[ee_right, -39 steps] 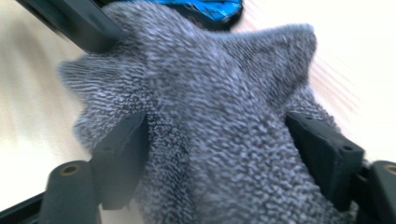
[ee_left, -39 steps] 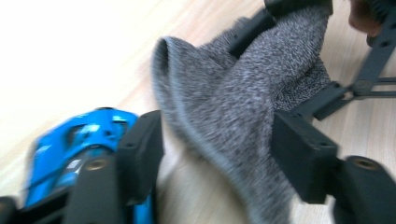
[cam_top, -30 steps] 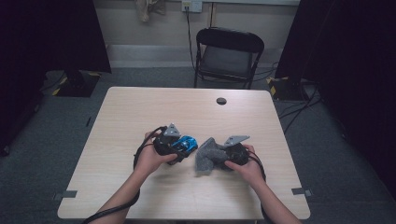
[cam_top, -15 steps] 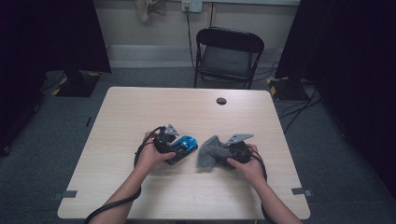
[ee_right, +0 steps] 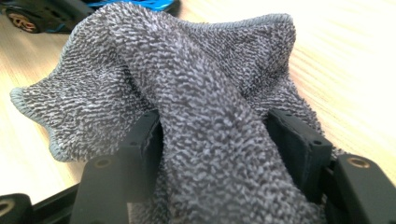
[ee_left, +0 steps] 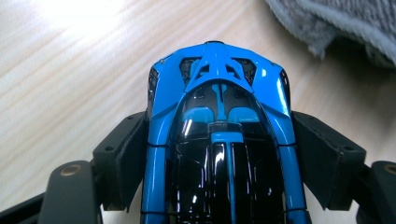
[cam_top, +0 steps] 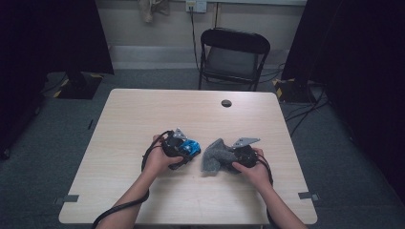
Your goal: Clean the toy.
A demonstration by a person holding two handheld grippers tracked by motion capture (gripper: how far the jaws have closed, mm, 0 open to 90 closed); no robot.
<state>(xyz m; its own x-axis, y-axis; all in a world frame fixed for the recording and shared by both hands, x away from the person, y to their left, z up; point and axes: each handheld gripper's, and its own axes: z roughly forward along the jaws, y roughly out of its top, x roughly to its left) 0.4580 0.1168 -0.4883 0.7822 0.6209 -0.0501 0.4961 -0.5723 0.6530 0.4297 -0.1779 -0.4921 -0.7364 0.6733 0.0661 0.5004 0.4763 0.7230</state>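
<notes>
at the near edge of the tabletop (cam_top: 119, 200) the person's two forearms come in from below, each hand wrapped round a claw. the left claw (cam_top: 184, 149) sits near the middle of the tabletop with a blue and black toy car (cam_top: 190, 146) between its jaws; in the left gripper view the car (ee_left: 219, 135) runs lengthways up between the two black jaws, which stand against its flanks. those jaws have just been closing, with the car between them, and they now hold it on both sides. its wheels are hidden there, so whether it rests on the wood i cannot tell.

just right of it, the right claw (cam_top: 228, 160) holds a grey terry cloth (cam_top: 215, 157), bunched in a loose heap that touches the tabletop. in the right gripper view a thick fold of the cloth (ee_right: 187, 107) rises between the jaws, which are about half apart and press on it from either side. cloth and car lie close, with a small gap between them.

farther off, a small dark round hole (cam_top: 226, 103) sits near the far edge. beyond the tabletop stands a black folding chair (cam_top: 234, 57) against the wall.
</notes>
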